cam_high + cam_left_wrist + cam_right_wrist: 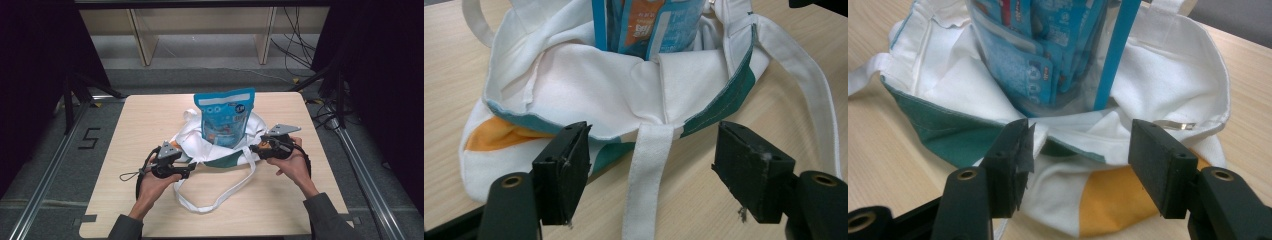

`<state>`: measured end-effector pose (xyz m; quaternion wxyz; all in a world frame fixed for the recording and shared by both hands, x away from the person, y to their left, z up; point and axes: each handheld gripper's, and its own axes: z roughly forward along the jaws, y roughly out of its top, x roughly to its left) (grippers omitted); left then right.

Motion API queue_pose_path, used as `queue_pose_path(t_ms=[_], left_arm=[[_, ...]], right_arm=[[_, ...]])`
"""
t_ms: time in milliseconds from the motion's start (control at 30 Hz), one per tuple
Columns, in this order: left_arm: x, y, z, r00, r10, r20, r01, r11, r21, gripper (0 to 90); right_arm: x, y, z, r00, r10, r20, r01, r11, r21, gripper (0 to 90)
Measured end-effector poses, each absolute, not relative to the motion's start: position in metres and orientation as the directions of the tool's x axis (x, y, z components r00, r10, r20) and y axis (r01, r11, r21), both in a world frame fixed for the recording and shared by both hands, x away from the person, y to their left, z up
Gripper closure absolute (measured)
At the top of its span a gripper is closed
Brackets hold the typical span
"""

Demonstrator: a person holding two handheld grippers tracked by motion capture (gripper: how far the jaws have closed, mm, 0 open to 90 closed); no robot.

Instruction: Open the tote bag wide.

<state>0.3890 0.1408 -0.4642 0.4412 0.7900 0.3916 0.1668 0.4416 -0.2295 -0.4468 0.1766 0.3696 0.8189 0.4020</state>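
We note a white tote bag point(225, 145) lying slumped near the middle of the counter point(150, 115), its mouth turned toward the person. A blue snack pouch point(226, 117) stands upright in the bag, its lower part inside the opening and its top well above the cloth. The bag carries teal trim point(724, 100) along the rim and an orange patch point(1113, 195) on the outer side. One long white strap point(220, 192) loops out over the counter toward the person.

We see the left hand-held gripper point(189, 170) at the near left edge of the bag, low over the counter. In the left gripper view point(651, 170) its jaws stand wide apart; the bag rim and a strap end point(649, 170) lie between them, with neither pad pressing on the cloth.

We see the right hand-held gripper point(254, 148) at the near right edge of the bag. In the right gripper view point(1080, 160) its jaws also stand wide; the folded rim lies between them, its edge just at the left pad point(1015, 155). We cannot tell whether that pad touches it. Nothing is clamped.
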Motion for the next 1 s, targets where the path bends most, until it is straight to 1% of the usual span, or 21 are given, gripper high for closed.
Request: queue_pose_path(t_ms=[33,67,100,200,233,300,367,400,433,500,533,567,633,667,700,733,767,833,867,900,1000], left_arm=[[0.386,0.141,-0.463,0.623,0.776,-0.094,0.467,-0.273,0.841,29.6],[0.386,0.141,-0.463,0.623,0.776,-0.094,0.467,-0.273,0.841,29.5],[0.384,0.143,-0.462,0.631,0.772,-0.08,0.46,-0.289,0.84,29.5],[0.377,0.141,-0.465,0.628,0.774,-0.085,0.456,-0.277,0.846,29.5],[0.374,0.142,-0.466,0.644,0.762,-0.074,0.452,-0.301,0.84,29.3],[0.371,0.14,-0.467,0.634,0.769,-0.082,0.455,-0.285,0.844,28.5],[0.368,0.141,-0.468,0.642,0.762,-0.085,0.454,-0.288,0.843,28.3],[0.367,0.143,-0.469,0.654,0.753,-0.072,0.449,-0.309,0.839,28.2],[0.364,0.141,-0.47,0.641,0.763,-0.089,0.457,-0.286,0.842,28.1],[0.358,0.14,-0.472,0.643,0.761,-0.085,0.459,-0.295,0.838,28.1],[0.356,0.14,-0.471,0.663,0.746,-0.056,0.439,-0.328,0.837,28.1],[0.353,0.139,-0.472,0.658,0.749,-0.075,0.447,-0.309,0.839,28.1],[0.349,0.138,-0.471,0.663,0.746,-0.069,0.439,-0.311,0.843,28.1],[0.346,0.138,-0.471,0.668,0.741,-0.068,0.432,-0.312,0.846,27.9],[0.345,0.141,-0.47,0.679,0.733,-0.046,0.425,-0.341,0.838,27.8],[0.344,0.139,-0.471,0.669,0.741,-0.06,0.425,-0.315,0.848,27.7],[0.343,0.14,-0.471,0.678,0.734,-0.048,0.417,-0.33,0.847,27.7],[0.34,0.141,-0.472,0.667,0.742,-0.065,0.432,-0.314,0.846,27.6],[0.339,0.143,-0.472,0.679,0.732,-0.051,0.424,-0.334,0.842,27.6],[0.338,0.142,-0.473,0.67,0.739,-0.069,0.429,-0.31,0.848,27.5],[0.336,0.146,-0.474,0.679,0.733,-0.05,0.415,-0.326,0.849,27.4]], right_arm=[[0.439,-0.231,-0.446,-0.666,0.746,-0.001,0.455,0.407,0.792,42.7],[0.439,-0.231,-0.446,-0.666,0.746,-0.001,0.455,0.407,0.792,42.7],[0.438,-0.232,-0.446,-0.663,0.749,-0.005,0.446,0.4,0.801,42.7],[0.43,-0.232,-0.446,-0.662,0.75,0.0,0.452,0.399,0.798,42.4],[0.426,-0.232,-0.446,-0.667,0.745,-0.006,0.444,0.403,0.8,42.1],[0.424,-0.232,-0.446,-0.667,0.745,-0.004,0.445,0.402,0.8,41.8],[0.42,-0.231,-0.446,-0.67,0.742,-0.013,0.435,0.406,0.804,41.0],[0.417,-0.23,-0.446,-0.672,0.741,-0.003,0.441,0.403,0.802,40.6],[0.414,-0.229,-0.446,-0.68,0.733,-0.006,0.432,0.407,0.804,39.7],[0.412,-0.229,-0.447,-0.688,0.726,-0.01,0.422,0.411,0.808,39.3],[0.41,-0.229,-0.447,-0.695,0.719,-0.01,0.421,0.419,0.805,39.2],[0.406,-0.227,-0.447,-0.691,0.723,0.0,0.429,0.409,0.805,39.0],[0.405,-0.228,-0.448,-0.705,0.708,-0.027,0.393,0.423,0.817,38.8],[0.403,-0.228,-0.447,-0.707,0.707,-0.015,0.404,0.421,0.812,38.7],[0.401,-0.228,-0.448,-0.704,0.71,-0.016,0.4,0.416,0.817,38.6],[0.398,-0.228,-0.448,-0.703,0.711,-0.012,0.403,0.411,0.817,38.4],[0.398,-0.228,-0.448,-0.703,0.711,-0.012,0.403,0.411,0.817,38.4],[0.395,-0.229,-0.45,-0.708,0.705,-0.027,0.389,0.422,0.819,37.8],[0.395,-0.229,-0.45,-0.708,0.705,-0.027,0.389,0.422,0.819,37.8],[0.392,-0.229,-0.451,-0.705,0.71,-0.015,0.403,0.417,0.815,37.7],[0.388,-0.23,-0.453,-0.712,0.702,-0.019,0.398,0.426,0.813,37.3]])
